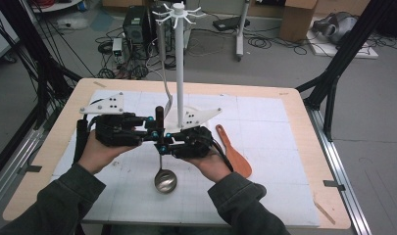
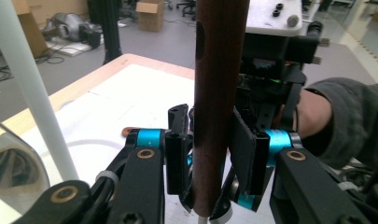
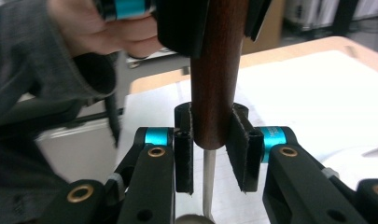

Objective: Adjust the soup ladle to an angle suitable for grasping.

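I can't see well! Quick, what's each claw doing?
Left claw: closed on the ladle handle.
Right claw: closed on the ladle handle, lower down.

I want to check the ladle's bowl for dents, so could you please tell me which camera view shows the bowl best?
The high view: the ladle bowl hangs whole and unobstructed over the white mat. The left gripper view catches a partial shiny bowl at its edge. The right gripper view gives a rim sliver at the bottom.

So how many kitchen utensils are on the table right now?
2. The ladle is held upright by its dark wooden handle between both grippers at mid-table; the orange spatula lies flat just right of them.
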Demonstrator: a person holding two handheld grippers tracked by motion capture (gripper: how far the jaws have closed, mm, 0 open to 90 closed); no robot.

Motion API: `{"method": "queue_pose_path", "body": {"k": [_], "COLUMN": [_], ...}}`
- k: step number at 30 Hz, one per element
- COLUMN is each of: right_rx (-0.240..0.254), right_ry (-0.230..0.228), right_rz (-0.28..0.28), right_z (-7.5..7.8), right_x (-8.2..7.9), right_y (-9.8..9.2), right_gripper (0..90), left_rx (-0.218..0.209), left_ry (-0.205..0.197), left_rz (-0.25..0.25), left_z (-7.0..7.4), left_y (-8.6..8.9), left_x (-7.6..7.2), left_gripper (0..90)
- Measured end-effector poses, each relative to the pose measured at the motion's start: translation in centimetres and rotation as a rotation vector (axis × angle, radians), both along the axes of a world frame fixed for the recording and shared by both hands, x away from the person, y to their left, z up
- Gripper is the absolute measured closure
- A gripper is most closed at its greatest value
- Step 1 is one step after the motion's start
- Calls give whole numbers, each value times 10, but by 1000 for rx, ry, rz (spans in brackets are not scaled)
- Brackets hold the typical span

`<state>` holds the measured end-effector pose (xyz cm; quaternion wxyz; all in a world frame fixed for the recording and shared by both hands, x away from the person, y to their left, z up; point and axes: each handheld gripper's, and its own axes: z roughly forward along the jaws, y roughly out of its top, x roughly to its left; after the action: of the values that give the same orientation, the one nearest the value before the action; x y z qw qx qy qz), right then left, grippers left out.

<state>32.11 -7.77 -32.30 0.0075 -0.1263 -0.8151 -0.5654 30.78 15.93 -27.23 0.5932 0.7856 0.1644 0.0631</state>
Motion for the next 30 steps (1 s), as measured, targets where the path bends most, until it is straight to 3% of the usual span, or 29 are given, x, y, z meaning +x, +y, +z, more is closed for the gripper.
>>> {"method": "queue_pose_path", "body": {"k": [6,10,14,19,25,30], "right_rx": [-7,4,58,80,75,51], "right_ry": [1,14,39,47,18,10], "right_rz": [-30,37,107,168,141,64], "right_z": [0,0,0,-1,0,2], "right_x": [-3,2,7,9,5,6], "right_y": [1,-2,-4,-4,-2,-7], "right_gripper": [736,713,668,715,736,737], "left_rx": [8,5,2,-15,-15,5], "left_ry": [-8,-7,-7,3,-2,-10], "left_rz": [3,-46,-89,-107,-84,-49], "left_z": [1,1,1,1,2,2], "left_y": [-3,-3,-4,-2,3,10], "left_x": [-1,-1,-2,-1,-1,-2], "left_gripper": [728,731,731,731,706,640]}}
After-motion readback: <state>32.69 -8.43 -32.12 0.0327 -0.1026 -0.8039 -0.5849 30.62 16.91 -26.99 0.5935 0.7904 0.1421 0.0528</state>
